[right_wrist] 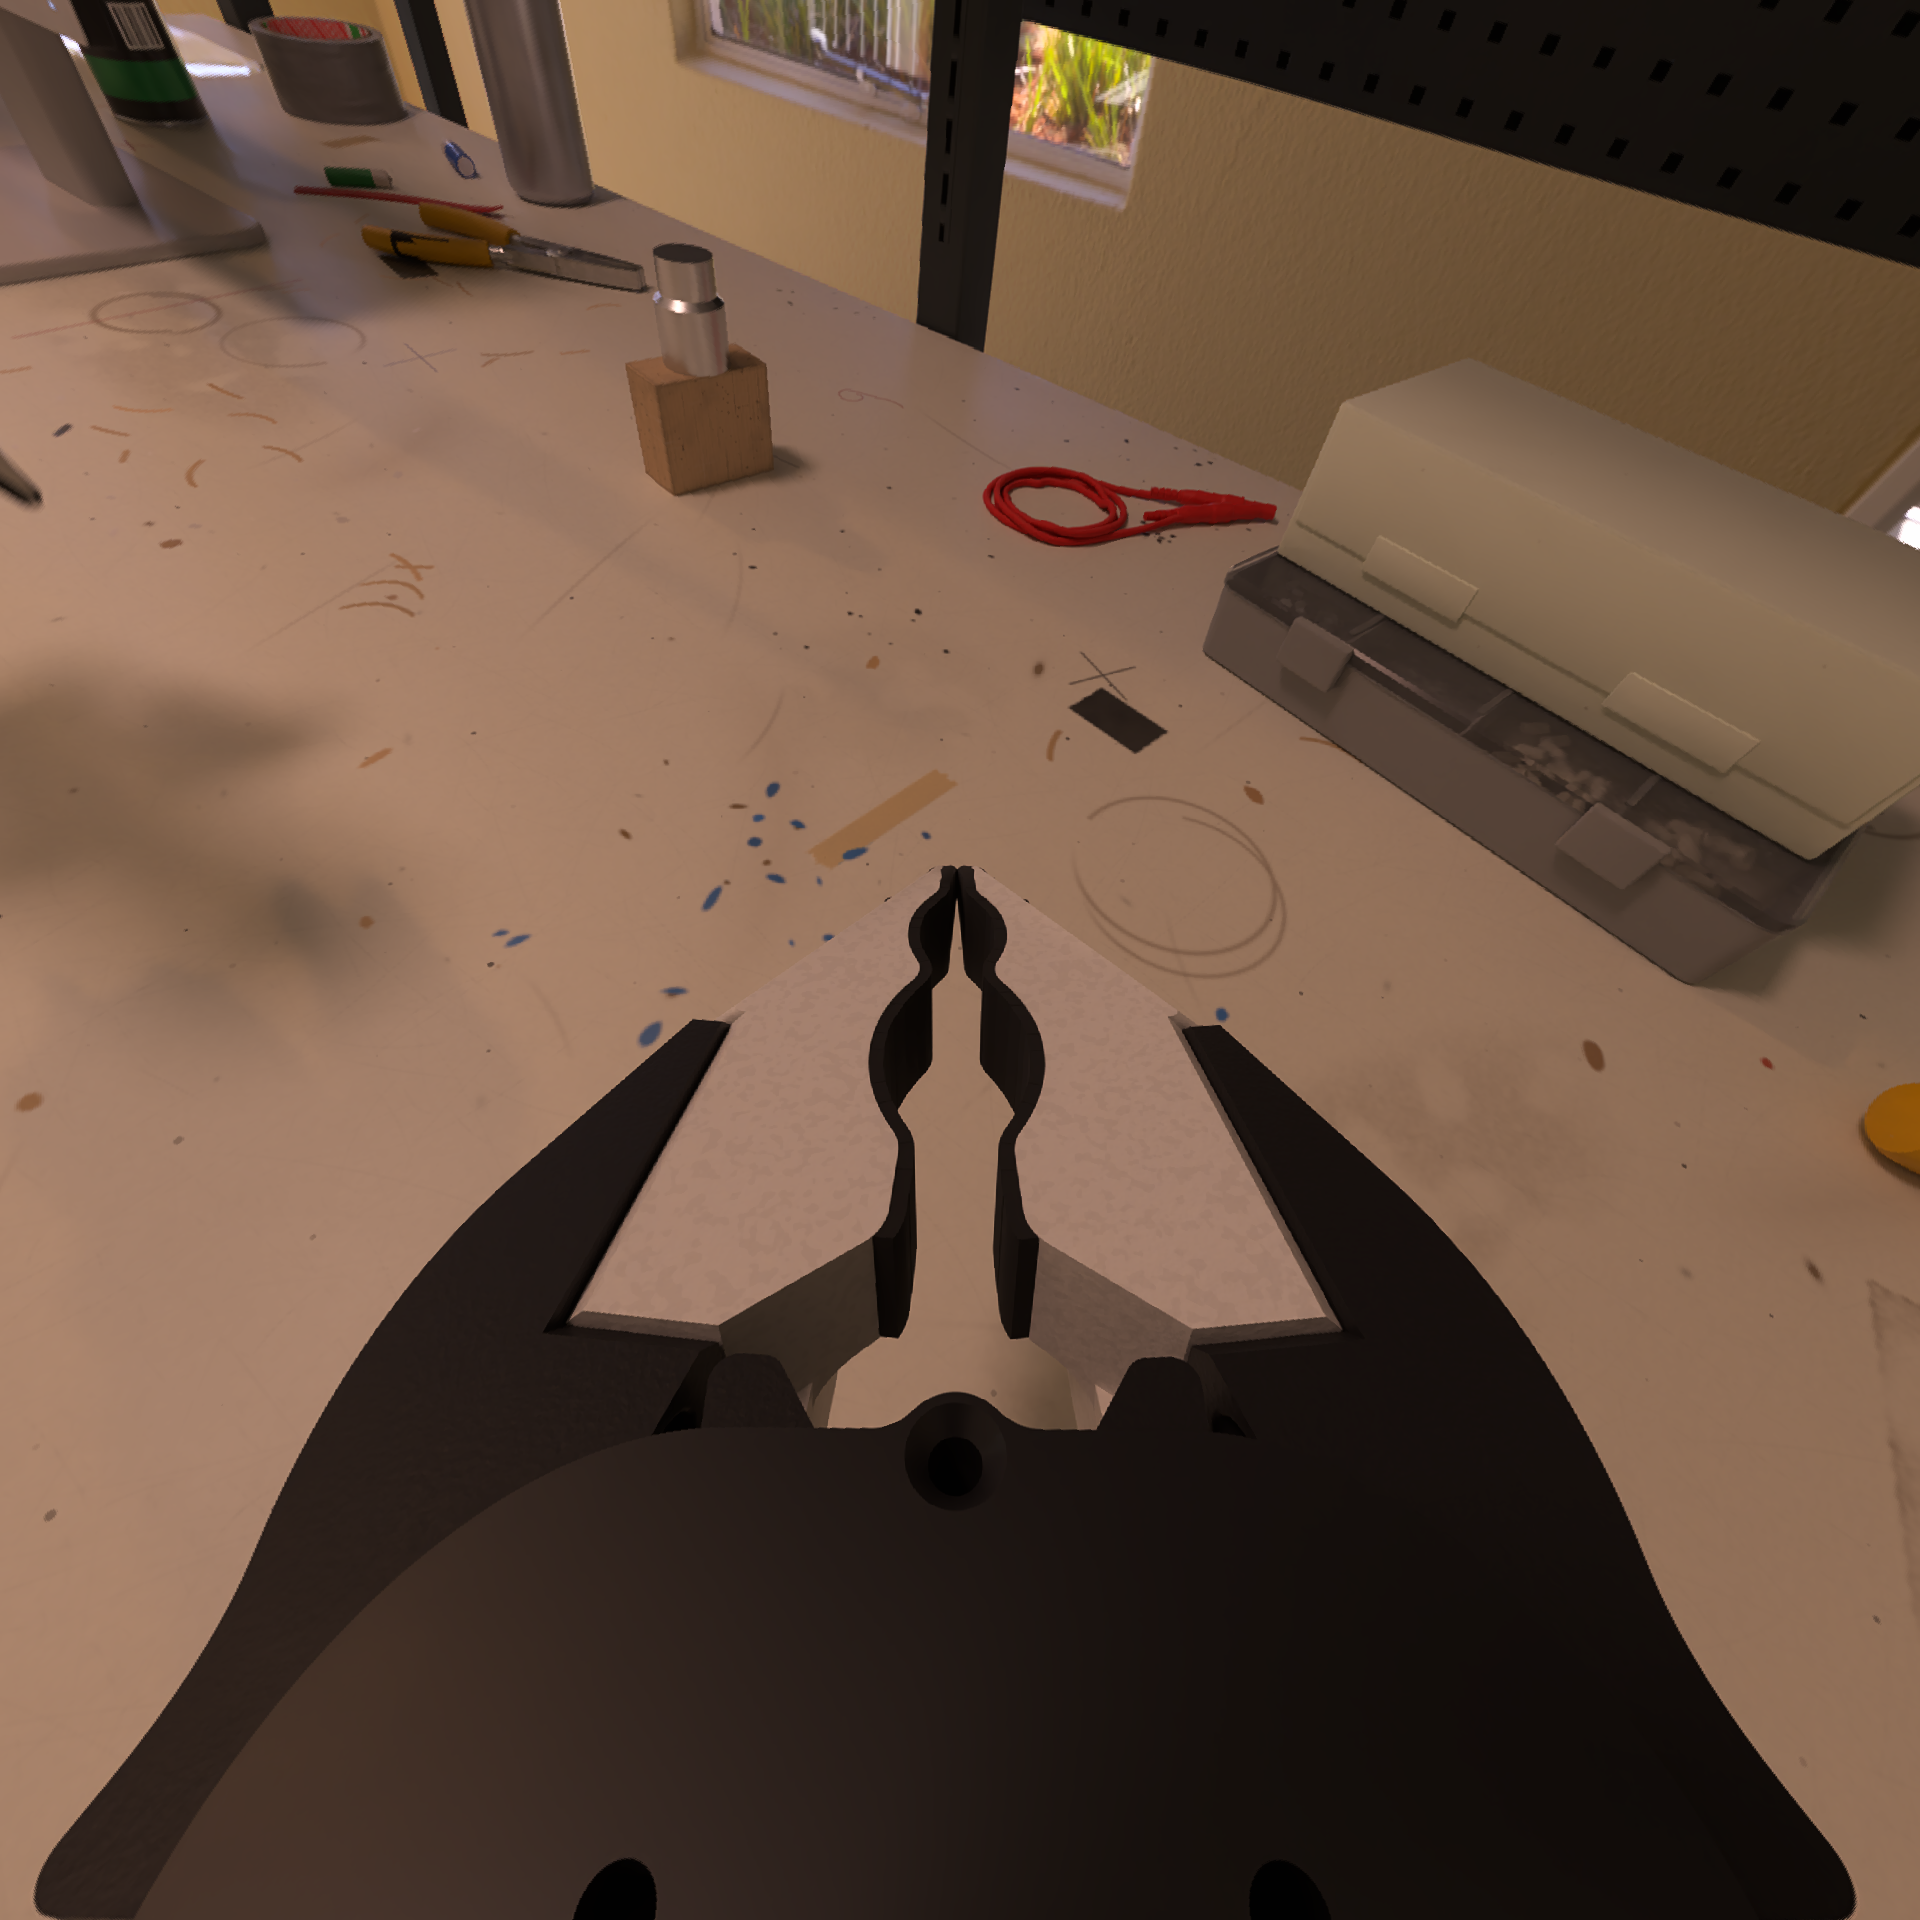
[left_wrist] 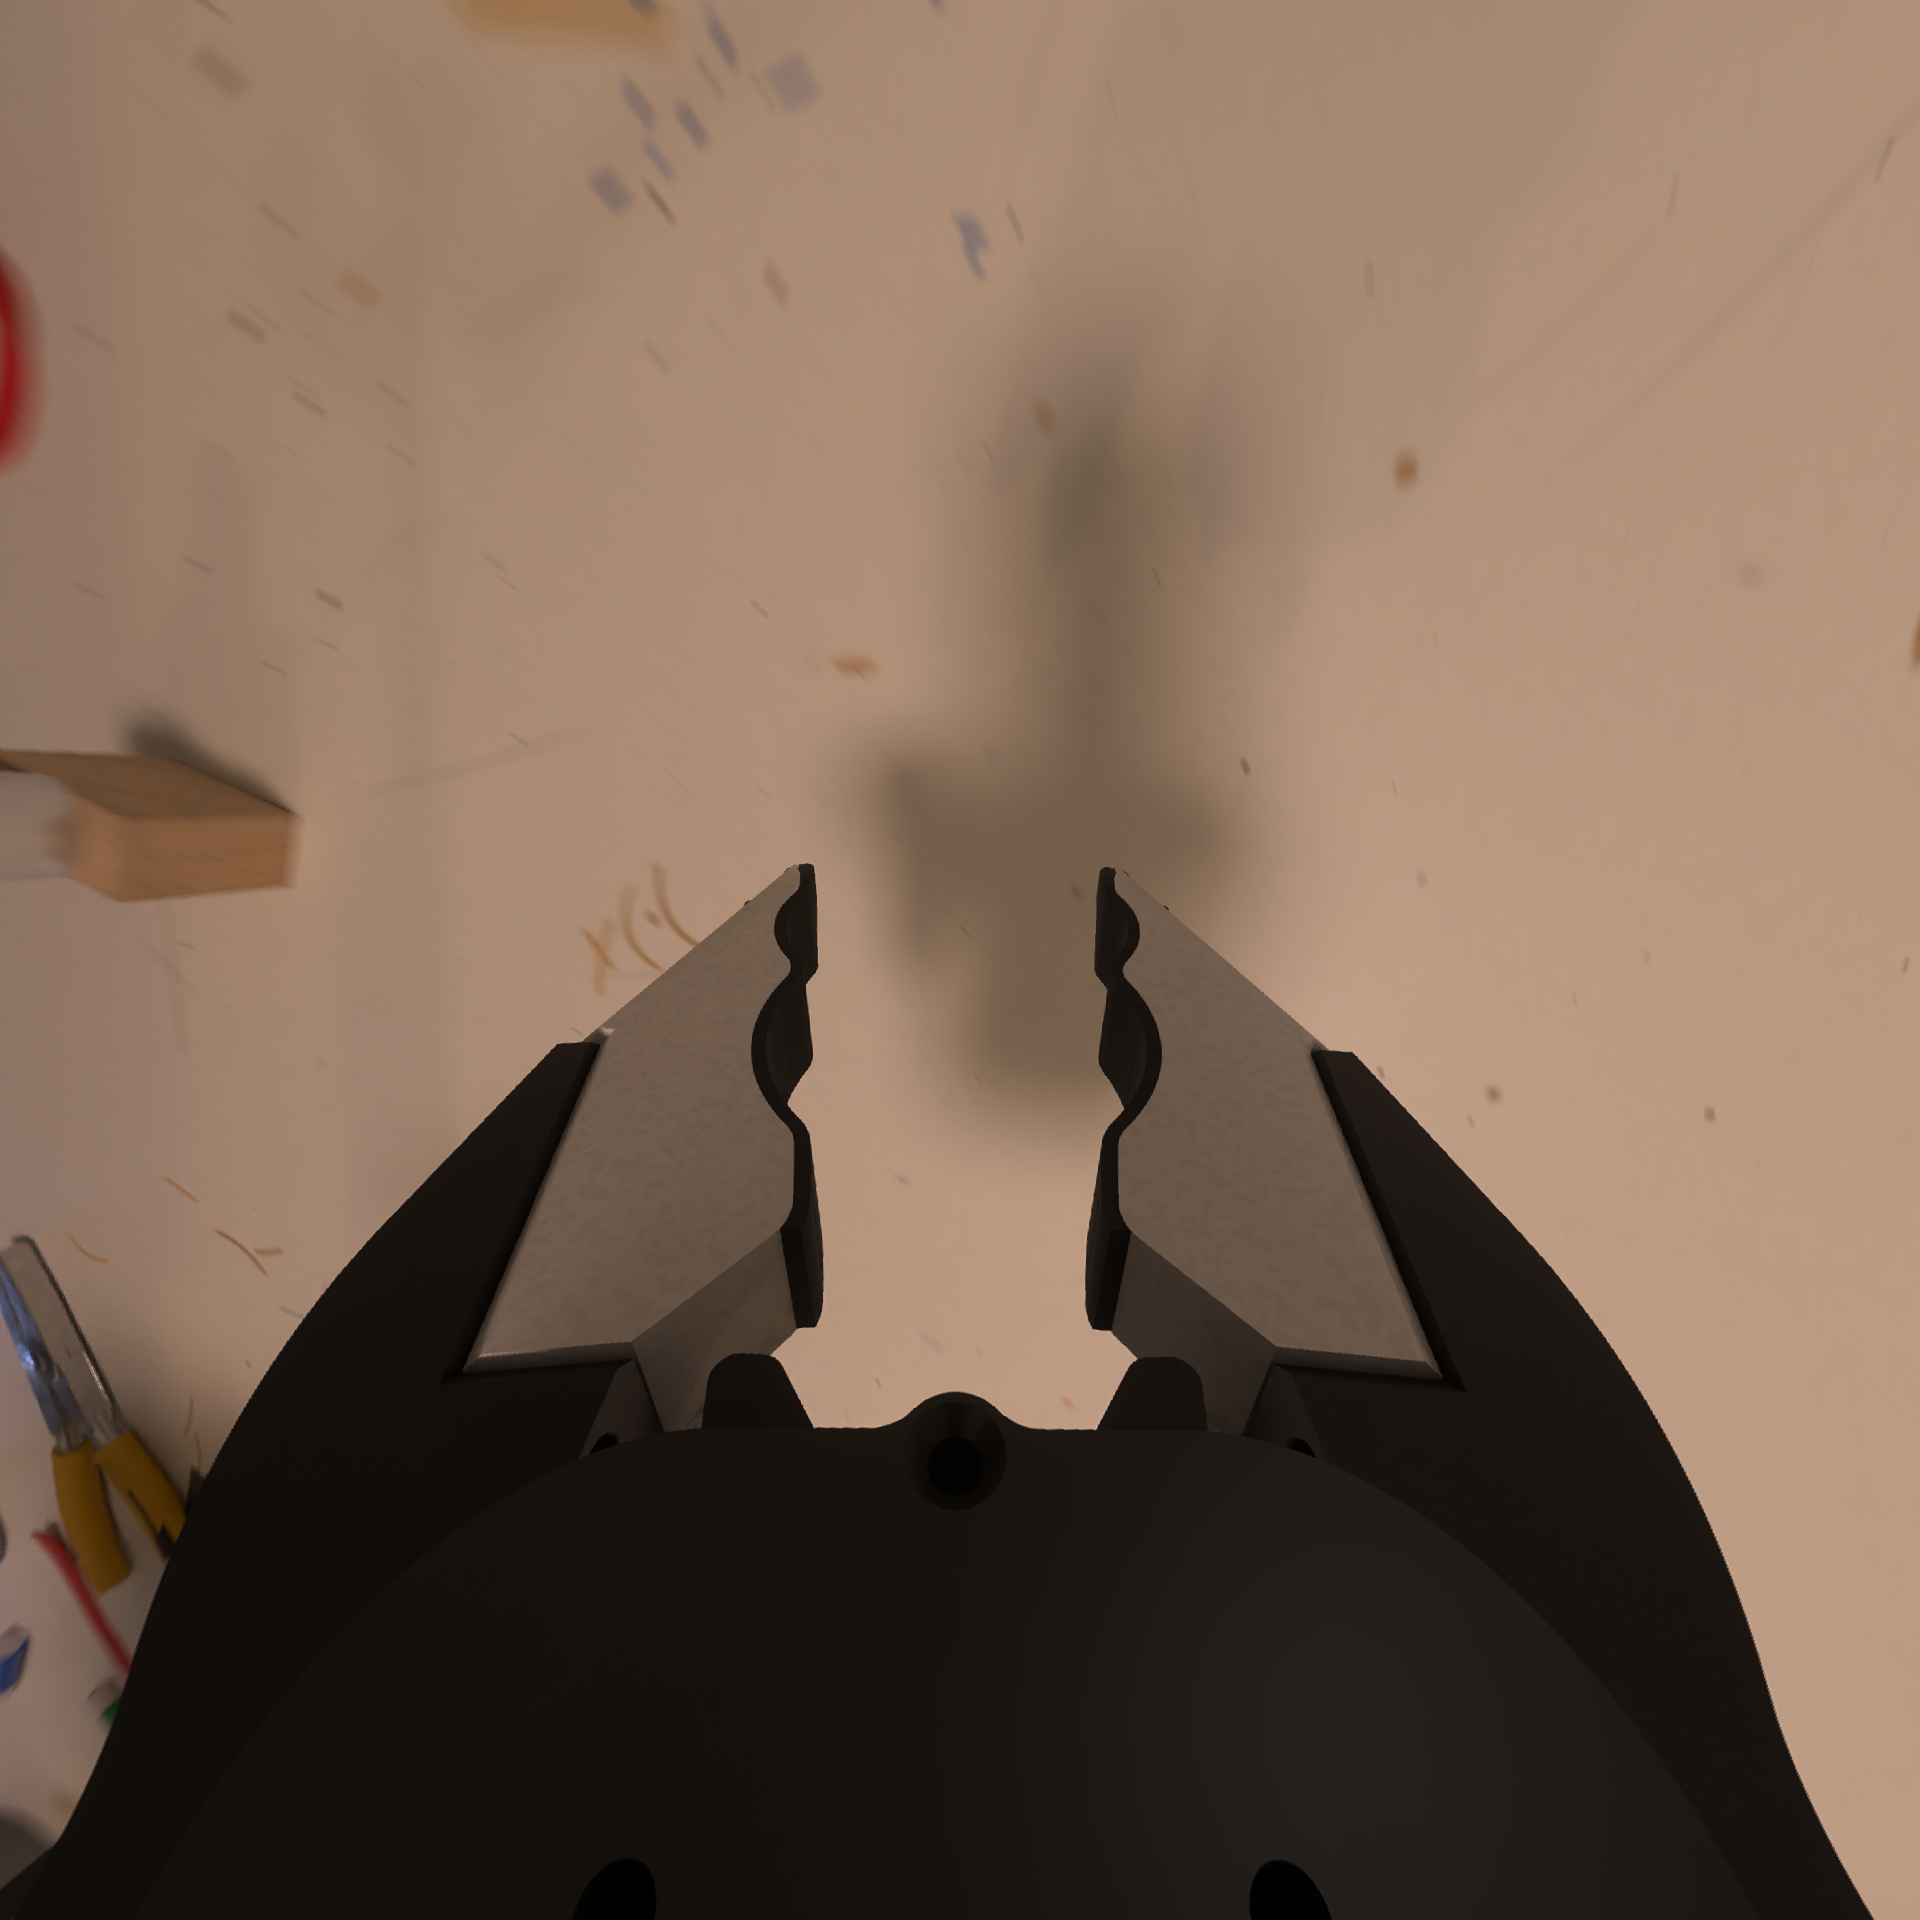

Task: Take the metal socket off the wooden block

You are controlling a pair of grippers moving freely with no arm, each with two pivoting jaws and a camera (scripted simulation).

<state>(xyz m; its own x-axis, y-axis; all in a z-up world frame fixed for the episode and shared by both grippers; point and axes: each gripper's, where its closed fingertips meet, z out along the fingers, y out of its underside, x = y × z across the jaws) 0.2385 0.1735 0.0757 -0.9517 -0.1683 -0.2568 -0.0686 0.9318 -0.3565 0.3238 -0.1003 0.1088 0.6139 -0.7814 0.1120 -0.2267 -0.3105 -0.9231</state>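
In the right wrist view a stepped silver metal socket (right_wrist: 688, 310) stands upright in a small wooden block (right_wrist: 701, 421) on the table, far ahead and left of my right gripper (right_wrist: 956, 878), which is shut and empty. In the left wrist view my left gripper (left_wrist: 956, 883) is open and empty, looking straight down at bare tabletop. The wooden block (left_wrist: 171, 826) shows at the left edge of that view, with a blurred pale part of the socket (left_wrist: 31, 826) cut off by the edge.
A red coiled cable (right_wrist: 1070, 506) lies right of the block. A cream and grey case (right_wrist: 1579, 634) sits at the right. Yellow-handled pliers (right_wrist: 499, 249), a tape roll (right_wrist: 327, 68) and a metal cylinder (right_wrist: 530, 99) lie behind. A black pegboard frame post (right_wrist: 951, 166) stands at the table's back edge.
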